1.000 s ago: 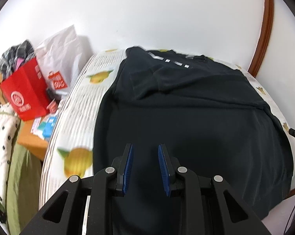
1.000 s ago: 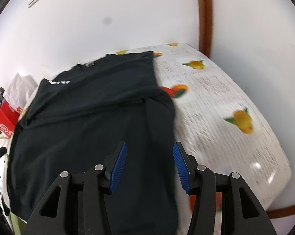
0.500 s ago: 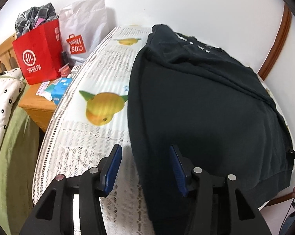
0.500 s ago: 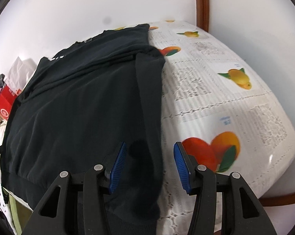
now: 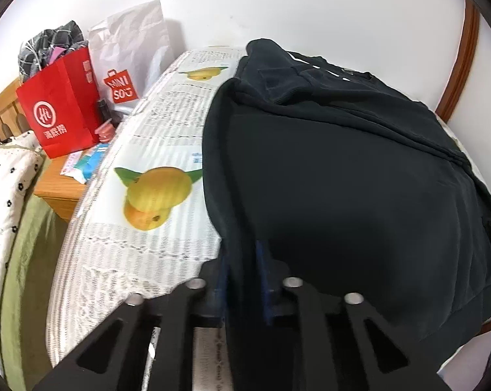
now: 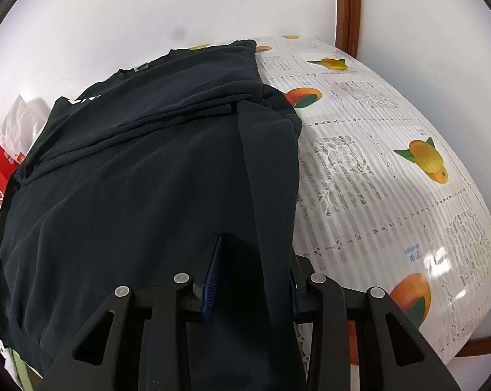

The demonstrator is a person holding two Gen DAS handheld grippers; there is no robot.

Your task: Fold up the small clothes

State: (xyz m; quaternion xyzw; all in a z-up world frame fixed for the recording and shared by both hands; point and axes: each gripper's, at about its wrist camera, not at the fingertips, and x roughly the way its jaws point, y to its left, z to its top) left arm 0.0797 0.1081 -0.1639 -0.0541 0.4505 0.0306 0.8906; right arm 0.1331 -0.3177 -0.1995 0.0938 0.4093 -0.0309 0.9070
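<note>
White walls close in behind a worktop (image 5: 138, 260) covered by a glossy cloth printed with newsprint and fruit – four fruit motifs show in the right wrist view, two in the left. One garment lies on it: a black sweatshirt (image 5: 343, 179), spread flat with its sleeves folded in across the chest. Its long axis runs from the near edge to the far wall, collar and white lettering at the far end, hem at the near end. It covers the middle of the cloth, leaving bare print on both sides.

Two tools work the near hem. The left tool (image 5: 242, 277) has its blue pads pressed onto the sweatshirt's left edge, a fold of fabric pinched between them. The right tool (image 6: 252, 280) straddles the right edge, fabric bunched between its pads; whether they have fully gripped it I cannot tell.

Left of the worktop stand two bags – a red paper bag (image 5: 61, 110) and a white Miniso bag (image 5: 131, 65) – on a wooden nightstand (image 5: 60, 189). A brown wooden door frame (image 6: 348, 6) rises at far right.
</note>
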